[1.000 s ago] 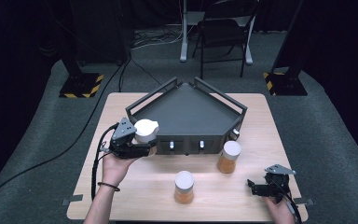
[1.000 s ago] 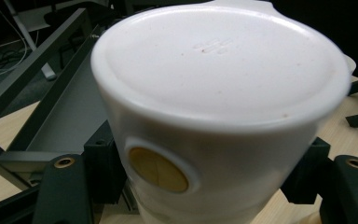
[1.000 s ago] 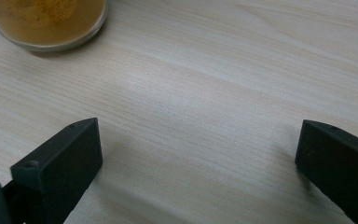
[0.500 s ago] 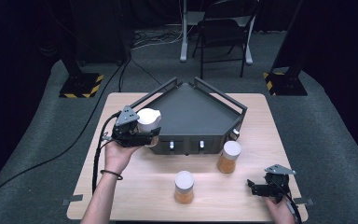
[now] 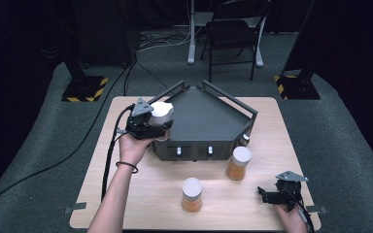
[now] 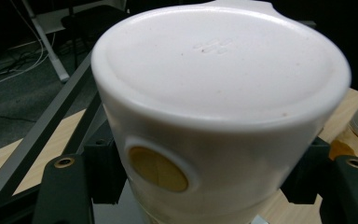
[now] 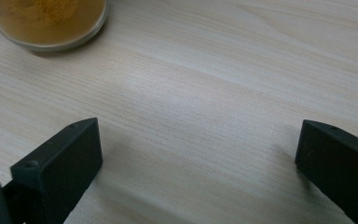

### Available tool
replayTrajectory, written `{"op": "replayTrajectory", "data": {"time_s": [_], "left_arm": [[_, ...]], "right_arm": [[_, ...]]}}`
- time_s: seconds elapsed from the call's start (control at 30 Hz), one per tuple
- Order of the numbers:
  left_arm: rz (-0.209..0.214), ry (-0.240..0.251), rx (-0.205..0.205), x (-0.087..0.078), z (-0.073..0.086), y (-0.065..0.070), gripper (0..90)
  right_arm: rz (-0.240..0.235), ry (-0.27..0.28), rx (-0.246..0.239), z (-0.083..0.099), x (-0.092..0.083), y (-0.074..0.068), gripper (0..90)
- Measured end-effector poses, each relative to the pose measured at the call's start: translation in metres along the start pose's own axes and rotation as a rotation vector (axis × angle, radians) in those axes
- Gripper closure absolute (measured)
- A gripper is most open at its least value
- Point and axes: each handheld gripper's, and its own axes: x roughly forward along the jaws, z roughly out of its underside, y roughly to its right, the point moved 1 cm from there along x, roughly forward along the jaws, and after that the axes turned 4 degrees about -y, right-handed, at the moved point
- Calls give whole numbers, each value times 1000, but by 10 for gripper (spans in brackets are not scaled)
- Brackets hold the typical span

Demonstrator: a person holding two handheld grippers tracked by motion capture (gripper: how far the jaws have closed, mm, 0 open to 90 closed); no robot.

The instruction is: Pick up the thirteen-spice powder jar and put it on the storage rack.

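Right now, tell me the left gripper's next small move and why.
Probably carry the white-lidded jar a little further over the dark tray, then lower it: the left gripper is shut on it at the tray's left rail, not yet inside.

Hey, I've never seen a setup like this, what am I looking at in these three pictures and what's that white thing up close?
A person sits at a wooden table, holding a hand-operated two-jaw gripper in each hand. The high view looks down from above; the other two views come from cameras riding on the grippers. The left gripper is shut on a white-lidded jar, carried at the left corner of a dark railed tray. That jar is the white thing up close. Two more white-lidded jars of orange stuff, one in the middle and one further right, stand on the table. The right gripper rests open and empty.
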Motion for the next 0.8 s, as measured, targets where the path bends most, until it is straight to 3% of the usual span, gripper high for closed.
{"op": "replayTrajectory", "data": {"time_s": [0.3, 0.8], "left_arm": [[-39, -23, -22, 14, -3, -3, 306], [-43, -35, -44, 22, 8, -4, 306]], "right_arm": [[0, 0, 0, 0, 0, 0, 0], [-1, 0, -1, 0, 0, 0, 0]]}}
